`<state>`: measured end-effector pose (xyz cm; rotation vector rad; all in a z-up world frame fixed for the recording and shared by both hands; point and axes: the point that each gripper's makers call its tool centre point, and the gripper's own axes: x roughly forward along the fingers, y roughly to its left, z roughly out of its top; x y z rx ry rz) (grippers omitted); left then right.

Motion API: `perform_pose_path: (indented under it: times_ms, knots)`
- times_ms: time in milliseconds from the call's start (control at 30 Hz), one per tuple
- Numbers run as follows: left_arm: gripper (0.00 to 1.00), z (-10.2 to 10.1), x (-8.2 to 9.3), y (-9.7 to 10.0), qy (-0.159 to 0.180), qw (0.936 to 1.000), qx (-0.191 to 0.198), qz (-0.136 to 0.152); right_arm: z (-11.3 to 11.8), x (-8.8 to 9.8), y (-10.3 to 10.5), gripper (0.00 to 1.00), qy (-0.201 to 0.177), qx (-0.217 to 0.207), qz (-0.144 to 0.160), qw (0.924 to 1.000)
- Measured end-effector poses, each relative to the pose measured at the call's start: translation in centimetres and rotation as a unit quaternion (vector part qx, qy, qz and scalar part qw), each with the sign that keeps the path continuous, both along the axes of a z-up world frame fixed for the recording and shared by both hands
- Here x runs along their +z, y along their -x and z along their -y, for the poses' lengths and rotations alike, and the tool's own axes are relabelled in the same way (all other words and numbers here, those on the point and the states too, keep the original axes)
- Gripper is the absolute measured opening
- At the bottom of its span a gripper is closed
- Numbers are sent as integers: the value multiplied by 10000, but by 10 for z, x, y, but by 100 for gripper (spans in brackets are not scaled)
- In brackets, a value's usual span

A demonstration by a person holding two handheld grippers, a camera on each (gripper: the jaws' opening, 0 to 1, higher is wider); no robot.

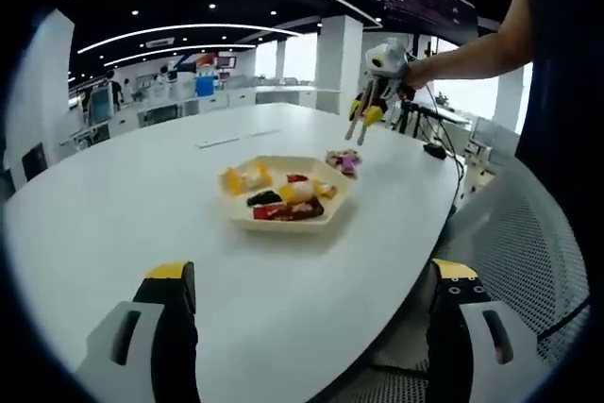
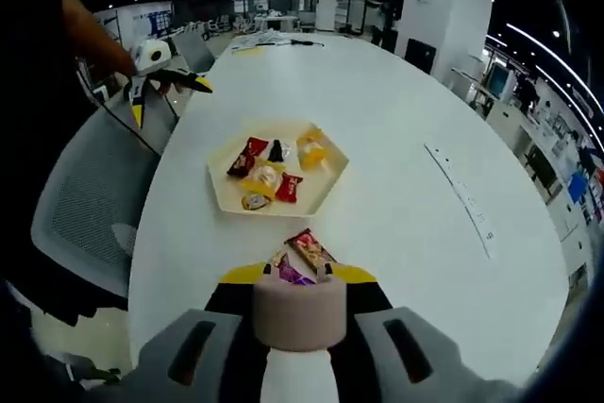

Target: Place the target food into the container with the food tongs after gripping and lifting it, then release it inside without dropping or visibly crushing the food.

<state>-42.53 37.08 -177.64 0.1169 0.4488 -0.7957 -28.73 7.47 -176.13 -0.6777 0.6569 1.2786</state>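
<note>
A cream hexagonal tray (image 1: 332,208) (image 2: 219,191) sits mid-table and holds several wrapped foods. Two wrapped snacks (image 1: 343,159) (image 2: 302,254) lie on the table just outside the tray. In the right gripper view my right gripper (image 2: 300,276) is shut on the food tongs (image 2: 300,313), just short of those snacks. The left gripper view shows that right gripper (image 1: 382,63) raised in a person's hand, with the tongs (image 1: 361,115) hanging above the snacks. My left gripper (image 1: 313,271) (image 2: 170,77) is open and empty, held off the table's edge, well back from the tray.
The white oval table (image 1: 142,214) (image 2: 406,120) has a grey mesh chair (image 1: 528,233) (image 2: 85,205) at its edge near the left gripper. A dark cable (image 1: 436,150) lies on the table near that edge. A thin printed strip (image 2: 462,195) lies on the table.
</note>
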Motion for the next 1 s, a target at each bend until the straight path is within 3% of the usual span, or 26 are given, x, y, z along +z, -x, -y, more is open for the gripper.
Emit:
perform_pose_path:
  times_ms: [200,500,767,933,1000]
  knots:
    - [100,0,2,-2,-15,10000,11,32,-2,-17,-2,21,152,184,73,9997]
    - [99,-2,-1,-2,-91,9999,37,-26,-11,-38,-3,22,476,779,147,9957]
    - [99,0,-4,0,-142,9999,-27,-89,-11,-42,6,22,570,659,98,9961]
    - [99,1,-3,0,-140,9999,-40,-78,-6,-31,3,22,486,491,119,9975]
    - [99,1,-2,-1,-129,9999,-40,-53,-2,-32,3,22,603,610,208,9961]
